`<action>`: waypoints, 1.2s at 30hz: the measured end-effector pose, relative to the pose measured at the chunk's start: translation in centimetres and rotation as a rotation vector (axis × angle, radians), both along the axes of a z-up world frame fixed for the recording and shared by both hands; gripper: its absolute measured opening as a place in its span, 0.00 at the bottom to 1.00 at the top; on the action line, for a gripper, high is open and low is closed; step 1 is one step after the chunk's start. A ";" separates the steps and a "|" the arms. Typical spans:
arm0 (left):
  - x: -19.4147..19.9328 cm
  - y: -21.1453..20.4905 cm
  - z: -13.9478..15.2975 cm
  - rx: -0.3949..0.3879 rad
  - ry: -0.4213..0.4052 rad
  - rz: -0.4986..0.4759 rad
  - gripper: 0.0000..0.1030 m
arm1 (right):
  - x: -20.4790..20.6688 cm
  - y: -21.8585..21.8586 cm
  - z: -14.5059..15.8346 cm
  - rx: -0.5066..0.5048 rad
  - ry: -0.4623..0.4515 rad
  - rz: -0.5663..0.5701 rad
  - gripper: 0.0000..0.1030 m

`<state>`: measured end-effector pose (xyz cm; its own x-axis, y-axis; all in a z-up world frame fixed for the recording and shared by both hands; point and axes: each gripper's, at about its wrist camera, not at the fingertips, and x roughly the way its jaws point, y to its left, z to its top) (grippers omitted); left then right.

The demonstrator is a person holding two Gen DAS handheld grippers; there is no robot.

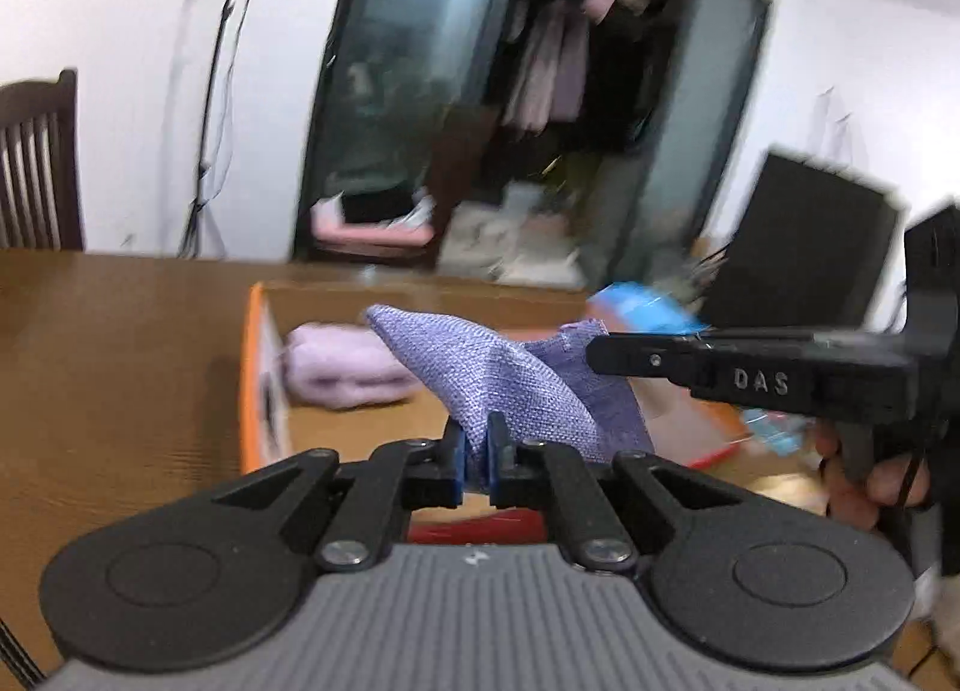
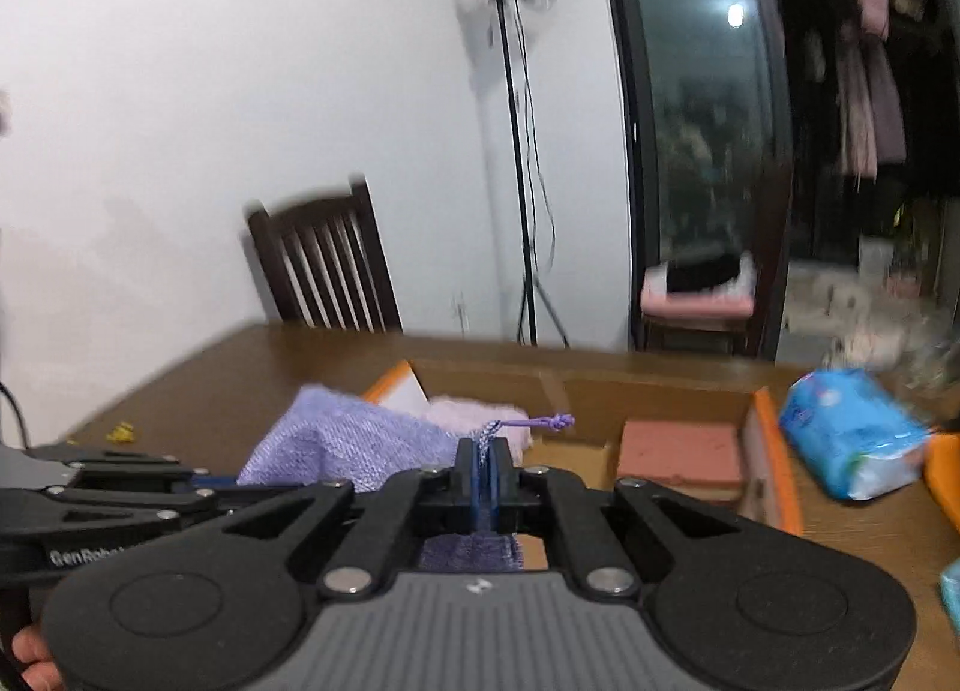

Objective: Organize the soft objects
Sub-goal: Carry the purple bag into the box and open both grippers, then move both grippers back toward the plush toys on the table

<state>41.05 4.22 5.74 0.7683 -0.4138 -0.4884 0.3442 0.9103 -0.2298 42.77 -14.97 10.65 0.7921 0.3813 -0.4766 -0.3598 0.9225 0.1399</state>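
Observation:
A purple woven cloth (image 1: 480, 373) hangs between both grippers above an open cardboard box (image 1: 264, 367) with orange flaps. My left gripper (image 1: 475, 454) is shut on one corner of the cloth. My right gripper (image 2: 485, 478) is shut on another corner of the cloth (image 2: 342, 439), where a purple loop (image 2: 543, 421) sticks out. The right gripper also shows in the left wrist view (image 1: 606, 352), at the cloth's far edge. Inside the box lie a folded pale pink towel (image 1: 342, 370) and a folded reddish cloth (image 2: 681, 454).
The box stands on a brown wooden table (image 1: 120, 379). A blue plastic pack (image 2: 852, 439) lies right of the box, with an orange item (image 2: 942, 469) beside it. A dark wooden chair (image 2: 324, 271) and a tripod stand (image 2: 522, 181) are behind the table. A black box (image 1: 804, 247) stands at right.

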 end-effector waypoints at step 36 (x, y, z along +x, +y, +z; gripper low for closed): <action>-12.3 -1.5 2.3 0.047 -0.140 0.026 0.87 | -12.2 -8.4 0.8 0.051 -0.070 -0.156 0.54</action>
